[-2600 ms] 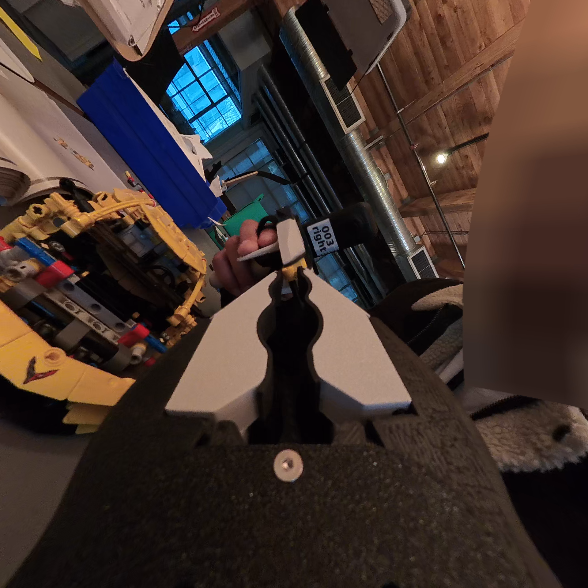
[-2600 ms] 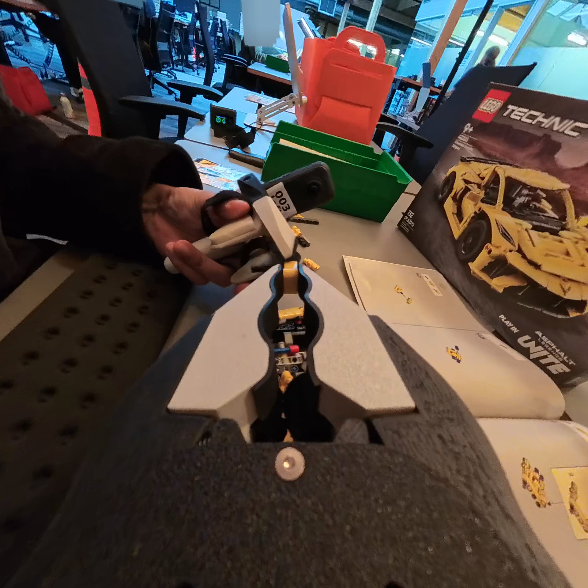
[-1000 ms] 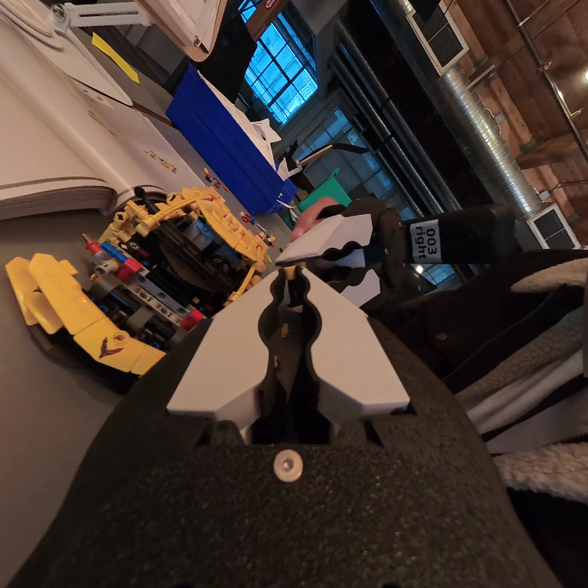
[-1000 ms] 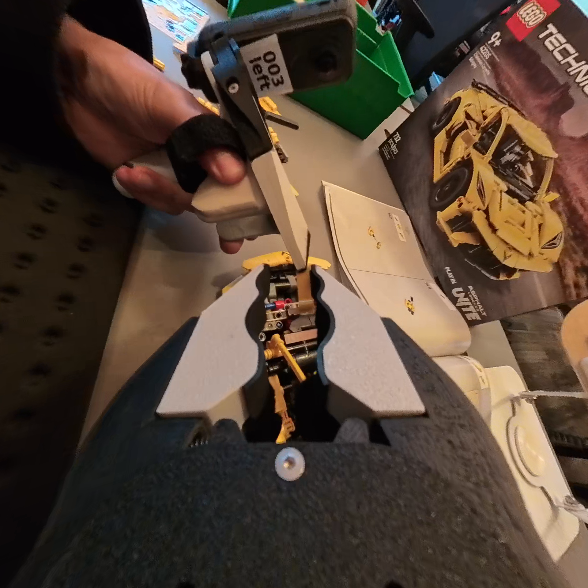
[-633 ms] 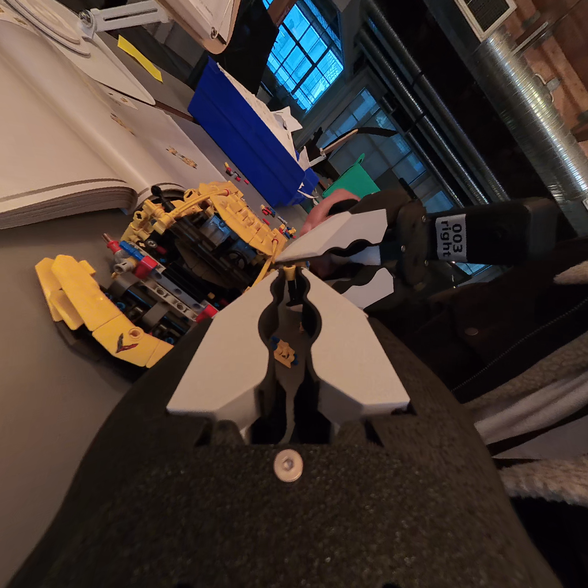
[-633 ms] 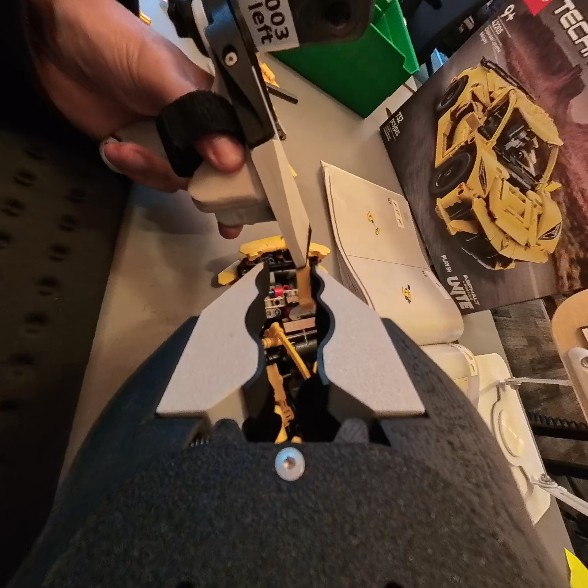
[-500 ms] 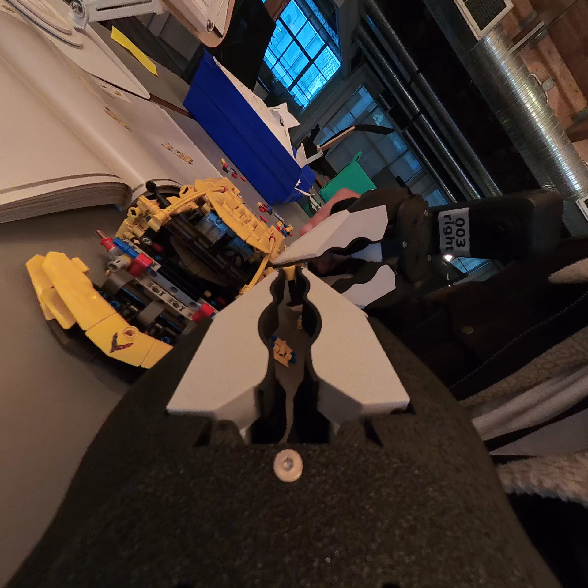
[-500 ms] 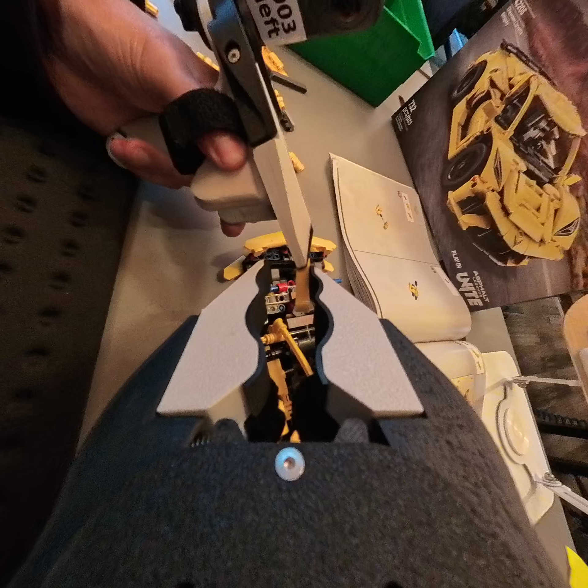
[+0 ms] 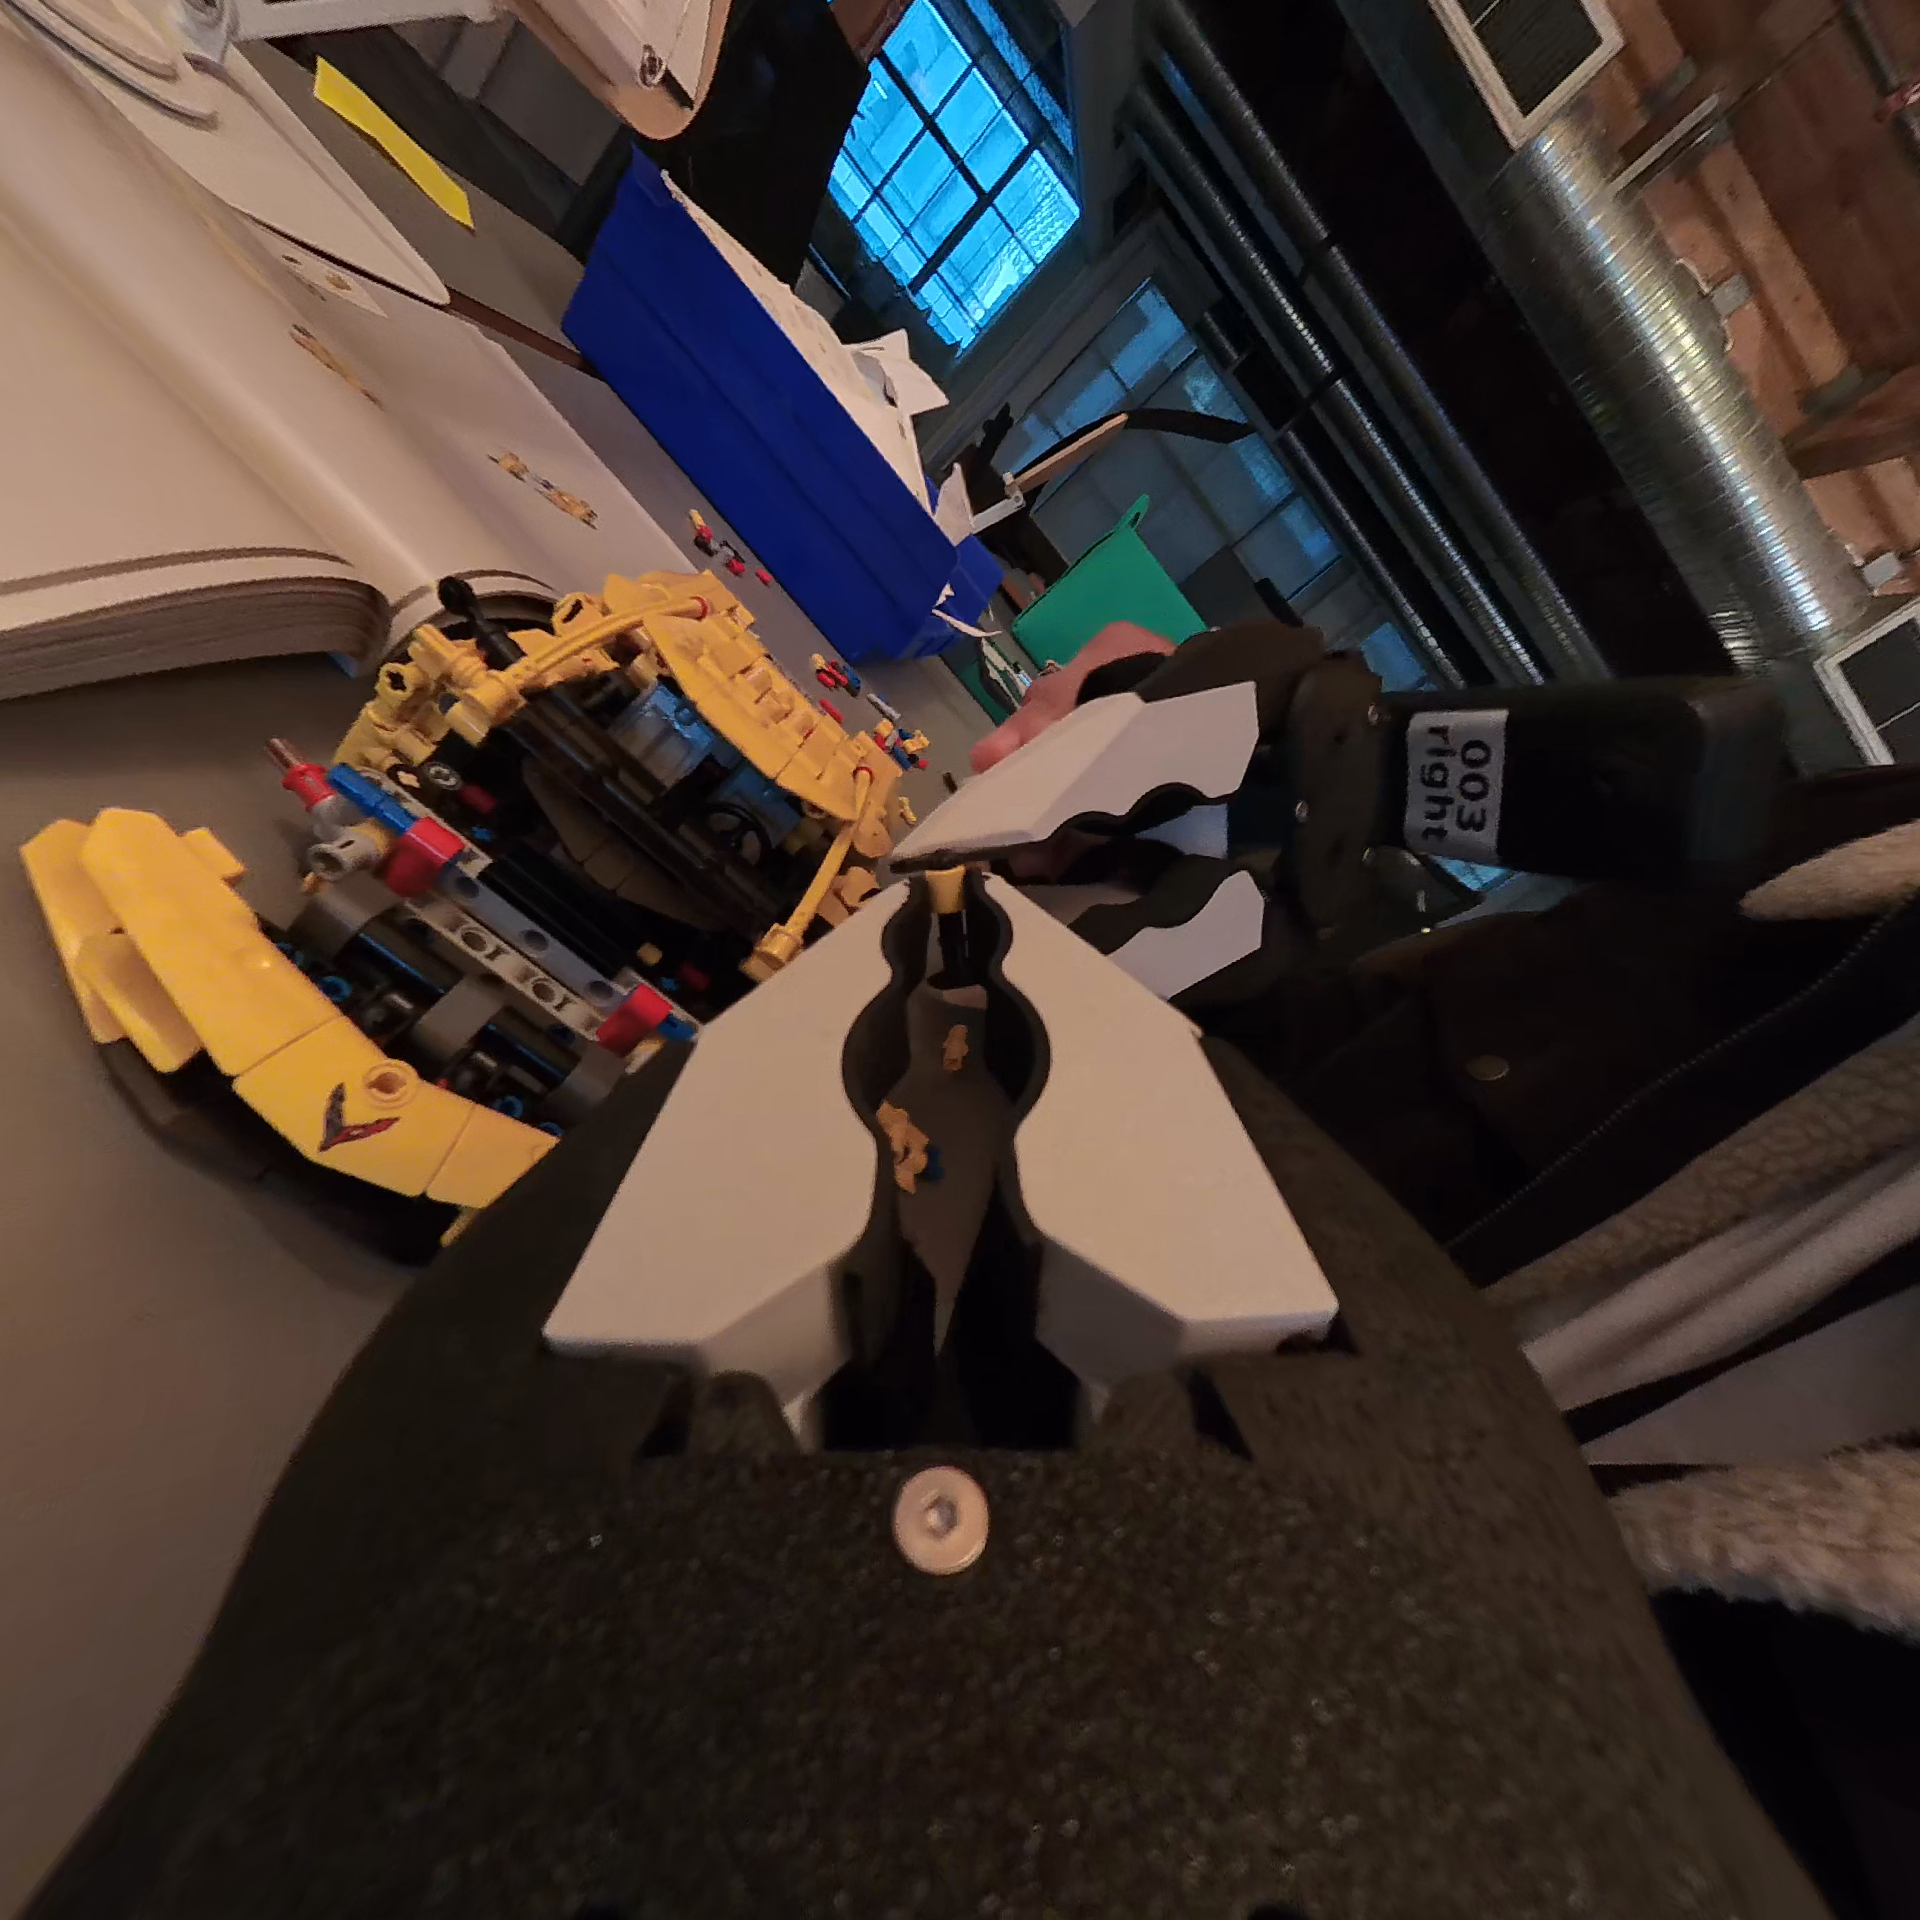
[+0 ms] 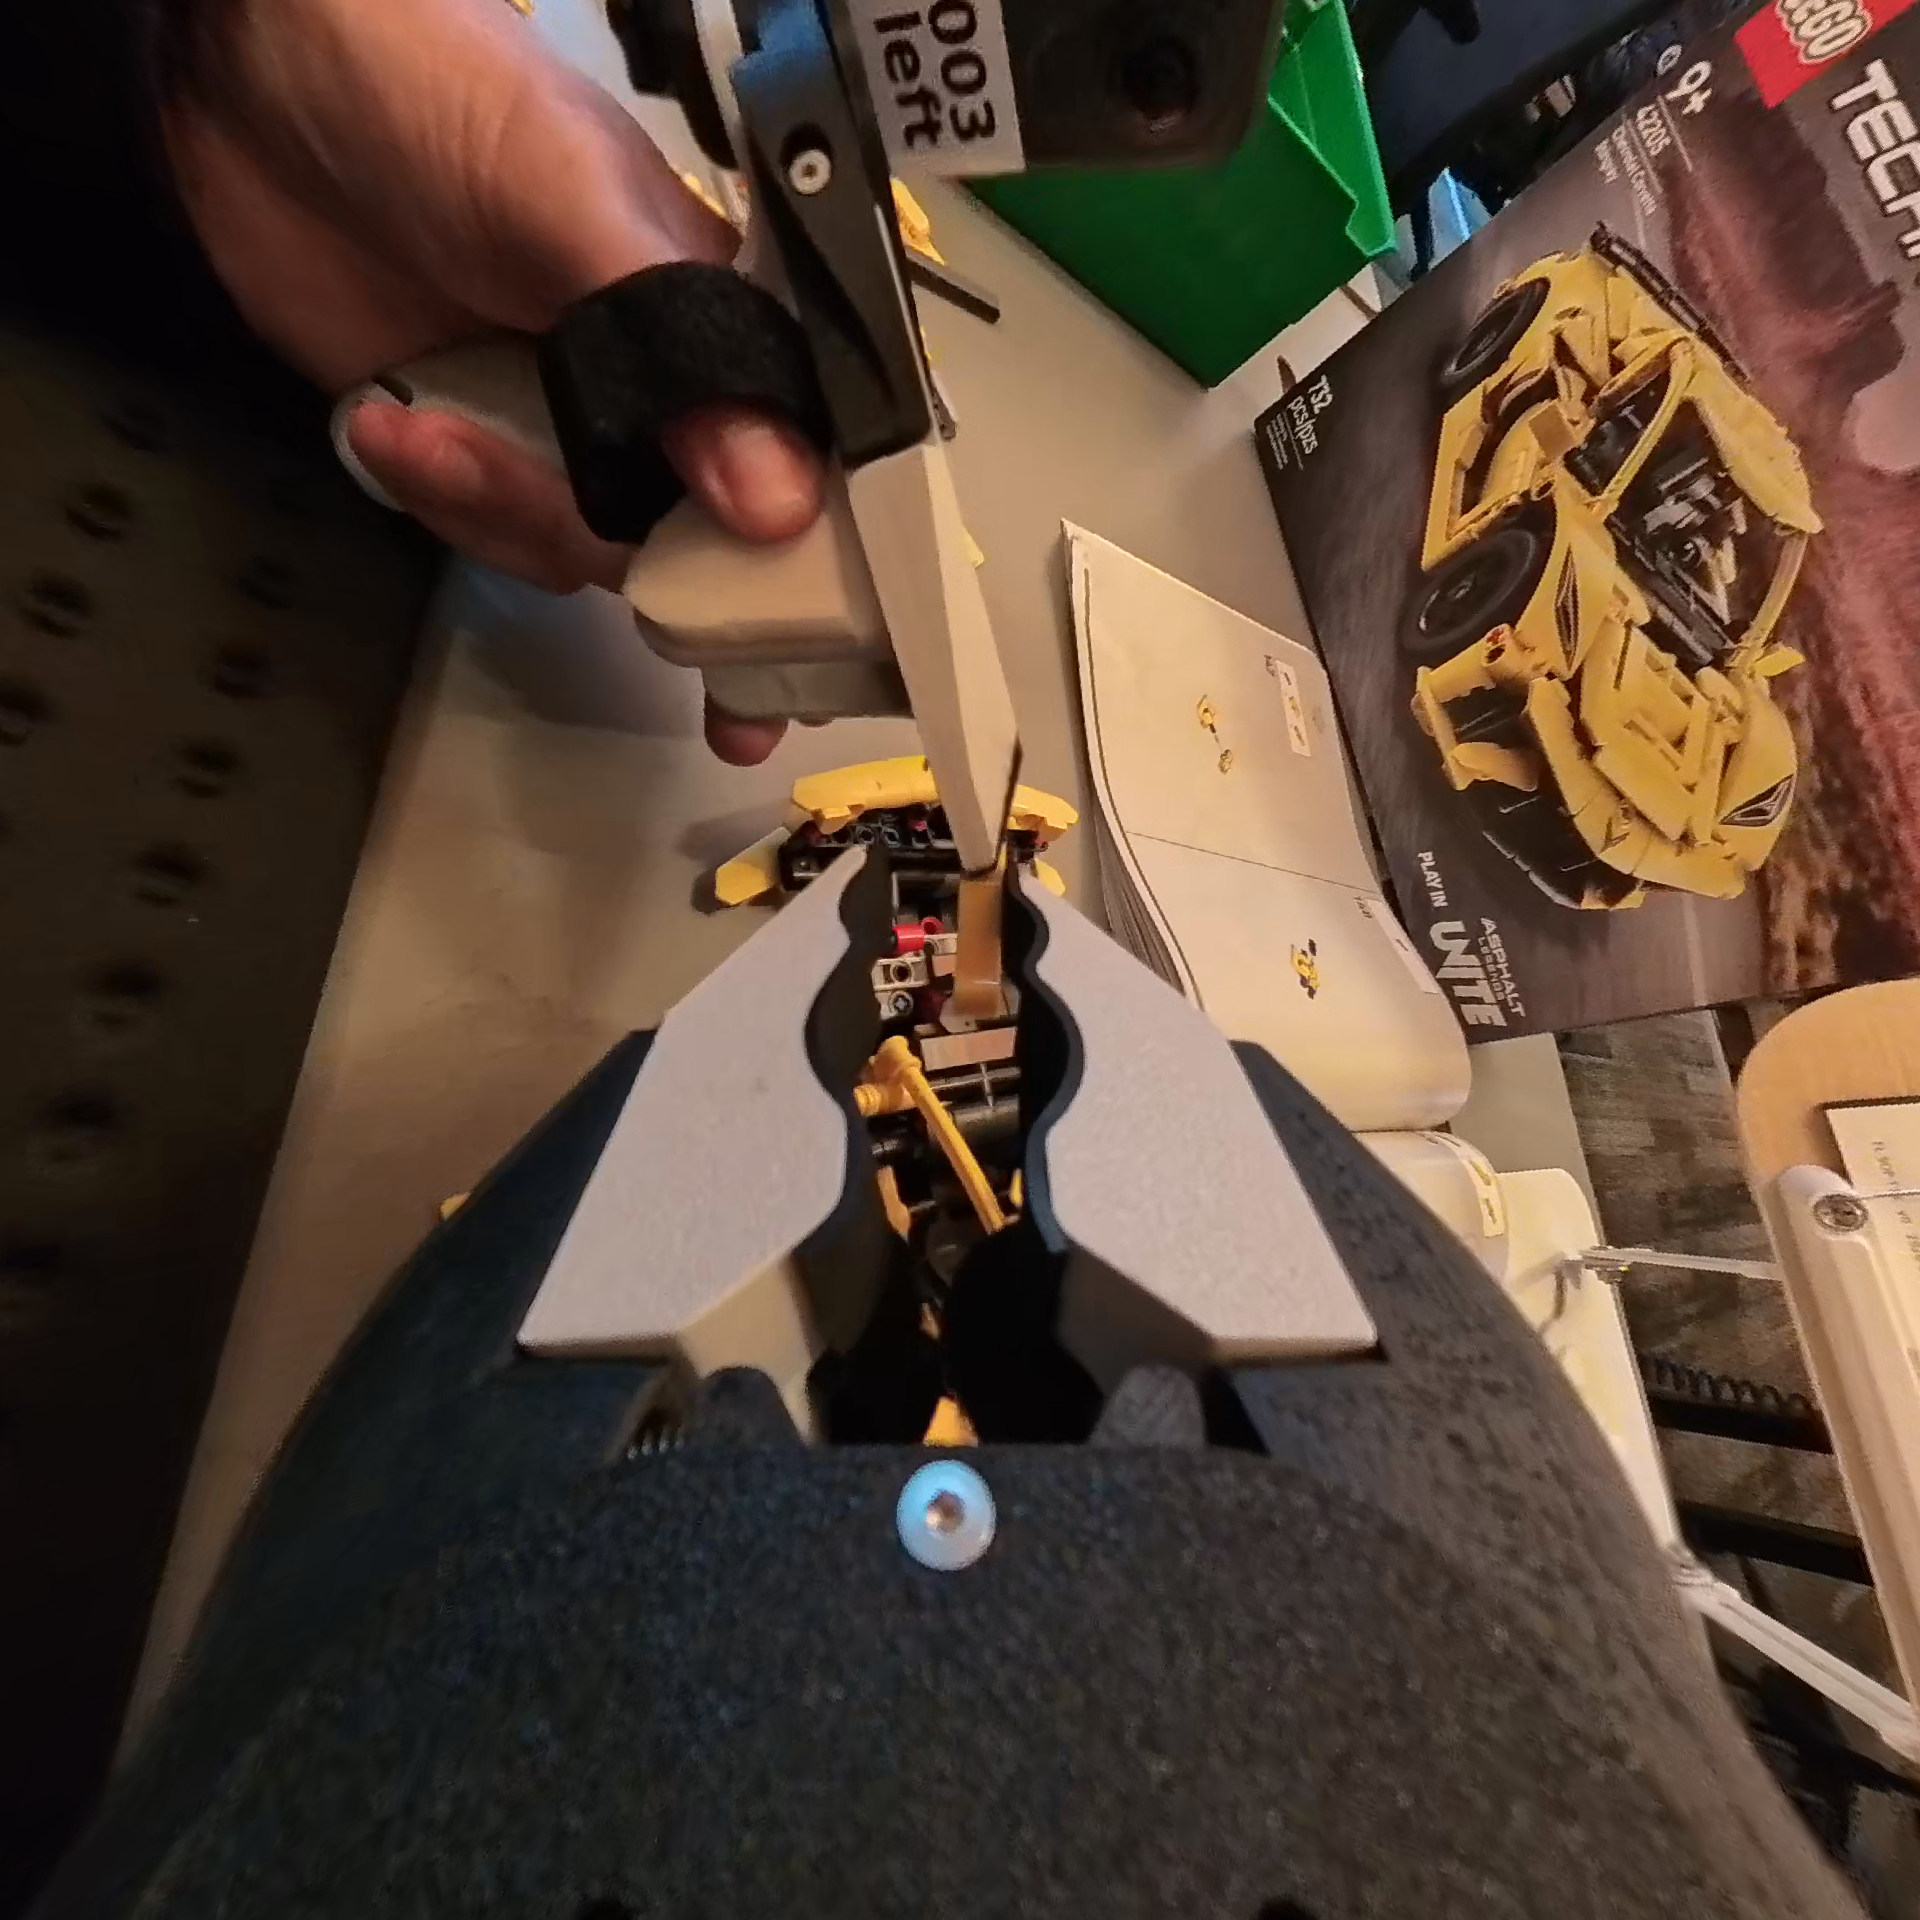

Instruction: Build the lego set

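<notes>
In the right wrist view, the half-built car [image 10: 914,997] sits on the table [image 10: 499,935], with the open booklet [image 10: 1226,821] just to its right. The box [image 10: 1621,582] lies further right, the bin [image 10: 1174,249] behind them. The hand [image 10: 436,260] is above the car.

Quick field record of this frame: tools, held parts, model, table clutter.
left tool: shut on small yellow-tipped piece
right tool: tips apart, open above the model
tool contact: the right tool's upper finger meets the left tool's tips
model: part-built yellow car on grey table, beside both tools
instruction booklet: open, beside the model
set box: behind booklet
green bin: far end
loose pieces: on the table below left tool
</notes>
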